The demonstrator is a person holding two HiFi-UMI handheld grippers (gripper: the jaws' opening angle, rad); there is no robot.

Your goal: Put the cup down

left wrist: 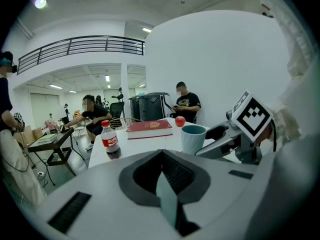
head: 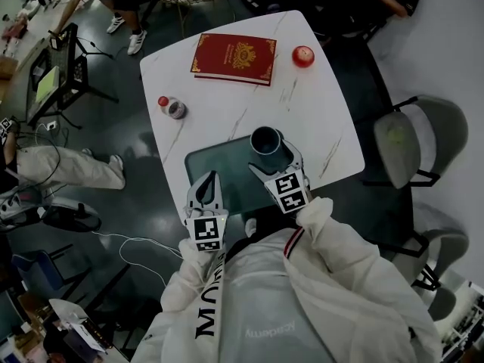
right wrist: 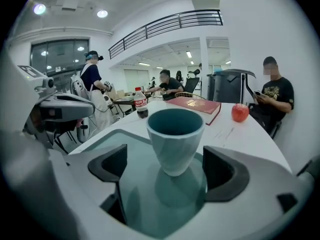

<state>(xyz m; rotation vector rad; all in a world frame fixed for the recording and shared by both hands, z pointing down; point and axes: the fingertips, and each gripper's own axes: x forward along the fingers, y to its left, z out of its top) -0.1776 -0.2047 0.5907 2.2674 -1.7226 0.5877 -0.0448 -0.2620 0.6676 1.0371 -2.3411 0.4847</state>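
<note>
A teal cup (head: 265, 140) (right wrist: 175, 136) stands upright on a dark teal tray (head: 219, 169) (right wrist: 125, 159) at the near side of the white marble table (head: 318, 104). My right gripper (head: 274, 162) (right wrist: 170, 171) is open. Its jaws flank the cup's lower part with a gap on each side, and neither pad touches it. My left gripper (head: 208, 181) (left wrist: 162, 181) hovers over the tray's near left edge, jaws together and holding nothing. From the left gripper view, the cup (left wrist: 193, 138) shows just ahead of the right gripper (left wrist: 220, 143).
A red book (head: 234, 57), a red apple (head: 303, 55) and a small cola bottle (head: 172, 107) lie farther back on the table. Grey chairs (head: 420, 138) stand to the right. People sit and stand around the far side and left; a cable (head: 128, 240) lies on the floor.
</note>
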